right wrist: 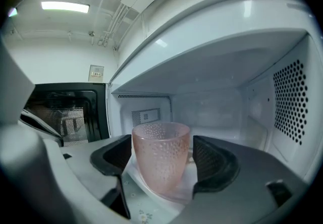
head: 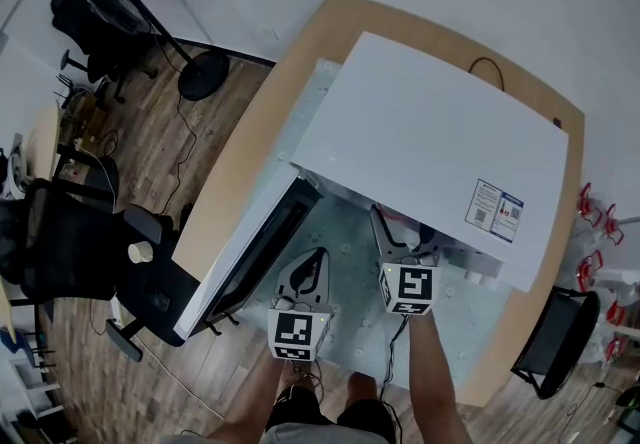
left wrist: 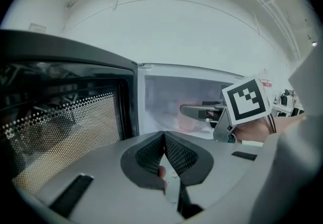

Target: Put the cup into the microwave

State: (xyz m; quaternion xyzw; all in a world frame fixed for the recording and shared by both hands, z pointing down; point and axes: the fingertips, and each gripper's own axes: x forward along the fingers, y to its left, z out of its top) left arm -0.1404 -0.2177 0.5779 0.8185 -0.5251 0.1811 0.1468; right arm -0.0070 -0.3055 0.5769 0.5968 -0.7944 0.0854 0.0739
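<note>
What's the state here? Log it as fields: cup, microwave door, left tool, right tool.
cup: pink dimpled glass, upright, just inside the microwave
microwave door: swung open
left tool: jaws together, empty, outside the cavity
right tool: jaws apart either side of the cup, a gap showing at one jaw

No legible text, microwave [head: 420,122] sticker [head: 497,209] (too small)

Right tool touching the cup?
Cannot tell. Right gripper view: the cup sits between the jaws of the right tool, seemingly flush with one, a sliver beside the other.
</note>
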